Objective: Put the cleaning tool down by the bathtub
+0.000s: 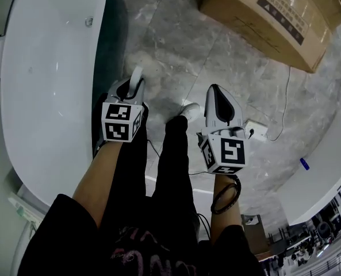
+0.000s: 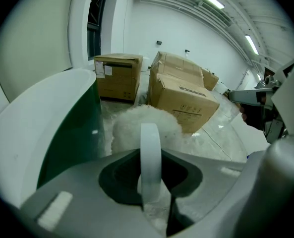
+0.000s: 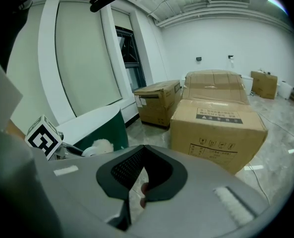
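Observation:
The cleaning tool has a white strip handle (image 2: pixel 150 150) and a fluffy white head (image 2: pixel 137 123). My left gripper (image 2: pixel 151 185) is shut on the handle, with the head sticking out beyond the jaws. In the head view the left gripper (image 1: pixel 130 88) hangs over the floor beside the bathtub (image 1: pixel 43 79), close to its dark green side (image 1: pixel 114 45), and the handle (image 1: pixel 137 76) curves out ahead of it. My right gripper (image 1: pixel 214 91) is shut and empty, to the right of my legs. From the right gripper (image 3: pixel 139 182) view the fluffy head (image 3: pixel 101 145) shows next to the tub (image 3: pixel 99 120).
A large cardboard box (image 1: pixel 268 16) lies on the marble floor at the upper right, with more boxes (image 2: pixel 118 76) behind. A white power adapter (image 1: pixel 255 131) and its cable trail at the right. My legs and a white shoe (image 1: pixel 188 109) stand between the grippers.

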Tool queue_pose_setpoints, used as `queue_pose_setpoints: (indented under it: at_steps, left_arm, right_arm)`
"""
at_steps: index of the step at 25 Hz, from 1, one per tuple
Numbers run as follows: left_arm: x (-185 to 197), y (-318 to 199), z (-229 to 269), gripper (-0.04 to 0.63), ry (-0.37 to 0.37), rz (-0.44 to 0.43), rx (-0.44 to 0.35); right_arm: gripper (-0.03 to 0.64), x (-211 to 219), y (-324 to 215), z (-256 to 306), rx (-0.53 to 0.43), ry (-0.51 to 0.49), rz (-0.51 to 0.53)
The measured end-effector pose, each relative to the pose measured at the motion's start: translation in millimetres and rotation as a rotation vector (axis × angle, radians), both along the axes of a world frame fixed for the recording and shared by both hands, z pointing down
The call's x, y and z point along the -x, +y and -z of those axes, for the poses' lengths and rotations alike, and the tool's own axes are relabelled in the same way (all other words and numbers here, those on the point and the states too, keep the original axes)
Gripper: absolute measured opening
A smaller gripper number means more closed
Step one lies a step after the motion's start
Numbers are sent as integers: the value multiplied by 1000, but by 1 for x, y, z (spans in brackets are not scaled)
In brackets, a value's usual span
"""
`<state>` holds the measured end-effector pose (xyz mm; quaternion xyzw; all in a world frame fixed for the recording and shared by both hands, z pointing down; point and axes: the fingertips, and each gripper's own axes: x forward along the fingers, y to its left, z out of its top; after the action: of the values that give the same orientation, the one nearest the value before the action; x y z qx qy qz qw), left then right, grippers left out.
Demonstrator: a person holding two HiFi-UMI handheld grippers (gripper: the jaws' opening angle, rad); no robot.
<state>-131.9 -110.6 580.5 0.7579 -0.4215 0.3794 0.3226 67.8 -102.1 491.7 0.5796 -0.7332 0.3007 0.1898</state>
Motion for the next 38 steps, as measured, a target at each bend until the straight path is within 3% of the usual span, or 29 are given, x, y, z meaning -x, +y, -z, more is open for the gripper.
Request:
queue_pose_setpoints:
  at_steps: [10,30,38]
  left_arm:
    - [4,-7,-75,89,-31,-17,37]
    - [13,-17,-229,89,-57,-94,23]
    - [27,-21,-283,89,-54,-69,25]
  right_arm:
    - [23,-11,-5,-73,37,0,-23]
    - [23,1,2,-238,95,7,19]
    - [23,14,-2,-288,96,-8,37]
